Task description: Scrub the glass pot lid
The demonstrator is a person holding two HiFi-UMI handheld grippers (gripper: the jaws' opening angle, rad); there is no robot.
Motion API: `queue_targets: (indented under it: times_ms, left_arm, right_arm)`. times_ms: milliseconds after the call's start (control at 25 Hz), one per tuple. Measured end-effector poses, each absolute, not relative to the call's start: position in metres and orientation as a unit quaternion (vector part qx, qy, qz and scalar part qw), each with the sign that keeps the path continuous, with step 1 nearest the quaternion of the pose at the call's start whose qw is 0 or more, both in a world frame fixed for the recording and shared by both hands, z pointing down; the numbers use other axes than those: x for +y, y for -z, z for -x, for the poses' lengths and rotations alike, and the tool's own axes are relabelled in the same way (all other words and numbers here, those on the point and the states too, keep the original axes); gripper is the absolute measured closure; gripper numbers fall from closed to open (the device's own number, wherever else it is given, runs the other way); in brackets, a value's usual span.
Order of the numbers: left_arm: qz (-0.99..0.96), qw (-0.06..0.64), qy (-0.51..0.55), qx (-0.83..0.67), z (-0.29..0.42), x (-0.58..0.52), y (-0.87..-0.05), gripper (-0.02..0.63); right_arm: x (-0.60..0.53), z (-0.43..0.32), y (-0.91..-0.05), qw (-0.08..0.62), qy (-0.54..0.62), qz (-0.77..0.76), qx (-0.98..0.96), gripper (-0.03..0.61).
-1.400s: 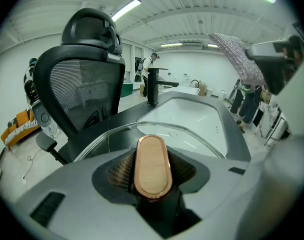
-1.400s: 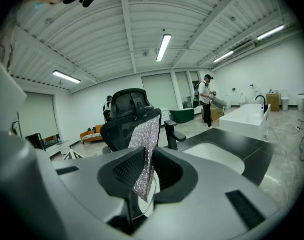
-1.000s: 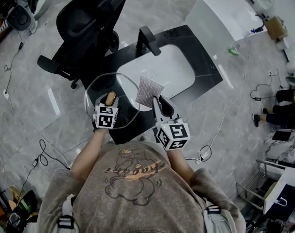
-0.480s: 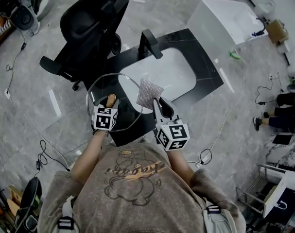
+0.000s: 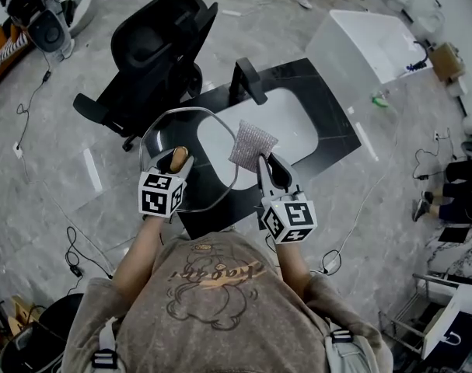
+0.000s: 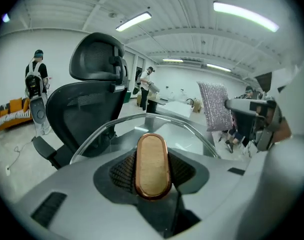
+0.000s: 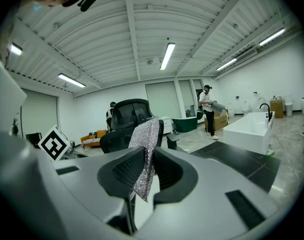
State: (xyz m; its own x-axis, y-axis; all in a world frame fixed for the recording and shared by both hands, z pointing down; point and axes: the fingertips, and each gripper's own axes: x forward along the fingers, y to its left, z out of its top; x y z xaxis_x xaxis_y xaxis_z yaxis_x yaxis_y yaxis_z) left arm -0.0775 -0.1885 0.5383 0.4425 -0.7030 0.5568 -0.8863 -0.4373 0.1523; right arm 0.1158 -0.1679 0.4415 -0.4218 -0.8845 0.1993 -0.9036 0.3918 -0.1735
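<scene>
My left gripper (image 5: 177, 158) is shut on the brown oval knob (image 6: 152, 165) of the glass pot lid (image 5: 190, 115). It holds the lid in the air over the left part of the black counter, its round glass tilted away from me. In the left gripper view the lid's rim (image 6: 157, 118) arcs just beyond the knob. My right gripper (image 5: 264, 160) is shut on a silvery scrub cloth (image 5: 252, 144) that stands up from its jaws just right of the lid's rim, apart from the glass. The cloth (image 7: 145, 149) hangs between the right gripper's pads (image 7: 126, 171).
A white sink basin (image 5: 282, 123) sits in the black counter (image 5: 329, 107) with a black faucet (image 5: 247, 80) behind it. A black office chair (image 5: 158, 45) stands at the far left, a white tub (image 5: 375, 33) at the far right. Cables lie on the floor, and people stand in the background.
The left gripper has lifted the lid higher, so it looks larger and closer. The right gripper with the cloth has risen a little too. Both grips are unchanged.
</scene>
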Motion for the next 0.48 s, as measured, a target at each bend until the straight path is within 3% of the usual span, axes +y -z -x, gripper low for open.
queue_targets:
  times_ms: [280,480]
  left_arm:
    - [-0.830,0.330,-0.079,-0.444,0.082,-0.186,-0.516,0.436]
    - [-0.791,0.497,0.135,-0.332,0.082,-0.178,-0.501,0.436]
  right_arm:
    - [-0.171,-0.153,-0.420,0.012,-0.126,-0.574,-0.809,0.503]
    - [-0.165,-0.156,-0.413,0.000,-0.136,-0.572,-0.809,0.503]
